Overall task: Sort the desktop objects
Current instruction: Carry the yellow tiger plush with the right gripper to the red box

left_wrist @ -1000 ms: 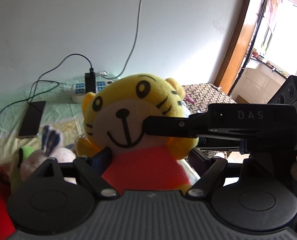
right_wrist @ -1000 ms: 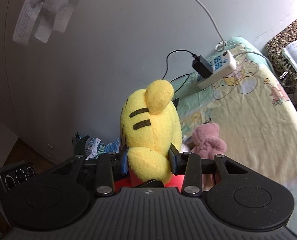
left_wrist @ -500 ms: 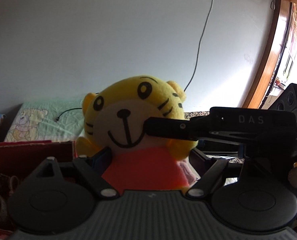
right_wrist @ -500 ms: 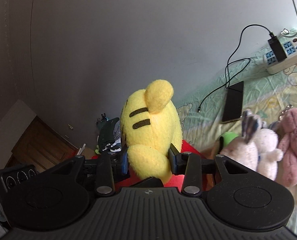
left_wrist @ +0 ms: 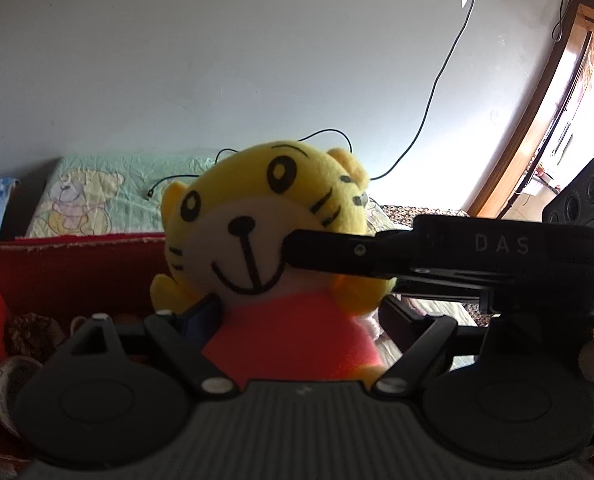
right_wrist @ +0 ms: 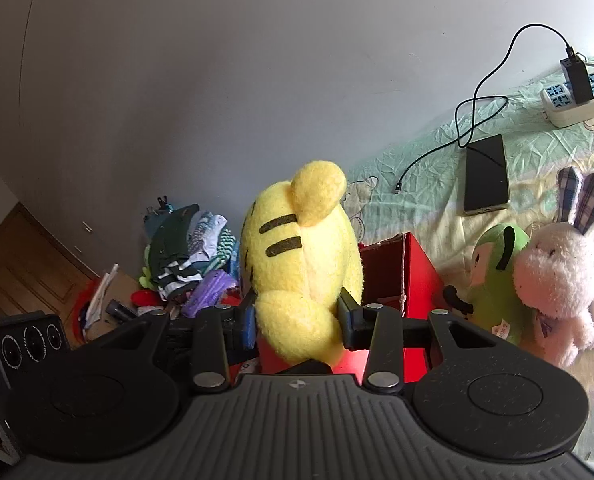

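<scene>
Item: yellow tiger plush (left_wrist: 265, 240), red-shirted, carried in the air between both tools, above the near wall of the red box (right_wrist: 393, 276) that sits at the bed's left end. Risks, as we judge them: the plush is soft and each tool pinches only a small part of it, so a tug by either hand against the other could pull the stuffing out of one grip and leave the toy swinging from the other; if one tool lets go before the toy is over the box opening, it may catch on the box wall or fall to the clutter on the floor (right_wrist: 177, 264) beside the bed; the two tools cross close together, so we could knock one against the other. Left tool (left_wrist: 297, 316): its jaws are spread about as wide as the toy's red body, which fills the gap between them; the left pad touches the shirt's side, the right contact is hidden by an arm of the toy. Right tool (right_wrist: 297, 316): closed onto the plush at its cheek, the fabric bulging between the pads; in the left view its finger (left_wrist: 337, 248) presses into the face. Also on the bed (right_wrist: 437, 200): green plush (right_wrist: 493, 272), white rabbit plush (right_wrist: 557, 272), phone (right_wrist: 485, 172), power strip (right_wrist: 577, 100).
</scene>
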A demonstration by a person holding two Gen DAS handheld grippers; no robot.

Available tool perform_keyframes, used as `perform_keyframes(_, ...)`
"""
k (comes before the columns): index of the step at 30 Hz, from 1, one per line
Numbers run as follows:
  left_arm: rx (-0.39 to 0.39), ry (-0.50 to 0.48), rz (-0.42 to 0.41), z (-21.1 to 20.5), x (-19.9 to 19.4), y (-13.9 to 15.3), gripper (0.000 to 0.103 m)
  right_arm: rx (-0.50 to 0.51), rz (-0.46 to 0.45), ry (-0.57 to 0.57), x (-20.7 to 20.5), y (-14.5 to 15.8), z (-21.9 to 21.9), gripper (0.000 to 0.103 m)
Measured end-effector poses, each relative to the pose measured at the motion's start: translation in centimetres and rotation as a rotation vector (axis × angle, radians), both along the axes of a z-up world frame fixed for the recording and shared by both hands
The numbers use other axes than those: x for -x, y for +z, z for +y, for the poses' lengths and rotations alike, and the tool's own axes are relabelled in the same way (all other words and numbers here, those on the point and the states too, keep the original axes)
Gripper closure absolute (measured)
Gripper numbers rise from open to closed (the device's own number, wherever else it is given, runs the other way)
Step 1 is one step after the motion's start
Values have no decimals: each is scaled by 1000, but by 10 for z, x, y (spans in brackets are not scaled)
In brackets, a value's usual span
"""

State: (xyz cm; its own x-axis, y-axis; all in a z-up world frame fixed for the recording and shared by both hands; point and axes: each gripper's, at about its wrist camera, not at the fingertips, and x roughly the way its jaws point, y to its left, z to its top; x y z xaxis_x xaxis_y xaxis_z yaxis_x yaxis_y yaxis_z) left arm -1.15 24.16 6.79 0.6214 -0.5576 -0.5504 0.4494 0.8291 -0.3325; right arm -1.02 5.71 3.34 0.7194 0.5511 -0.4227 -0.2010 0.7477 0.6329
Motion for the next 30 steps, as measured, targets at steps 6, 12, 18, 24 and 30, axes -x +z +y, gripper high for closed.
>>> perform_keyframes(6, 46, -52, 42, 13, -11, -20, 19, 155, 11, -54, -5, 7, 25, 62)
perform_keyframes(12, 111, -68, 93, 26, -27, -34, 17, 255, 16, -79, -18, 3, 44, 62)
perform_keyframes(18, 131, -80, 160, 31, -45, -48, 17, 373, 42, -83, -29, -1, 66, 62)
perform_keyframes(24, 158, -112, 195, 34, -50, -53, 15, 427, 136, -90, -36, 1, 71, 62)
perform_keyframes(30, 161, -115, 231, 35, -62, -67, 15, 479, 224, -105, -51, -10, 77, 61)
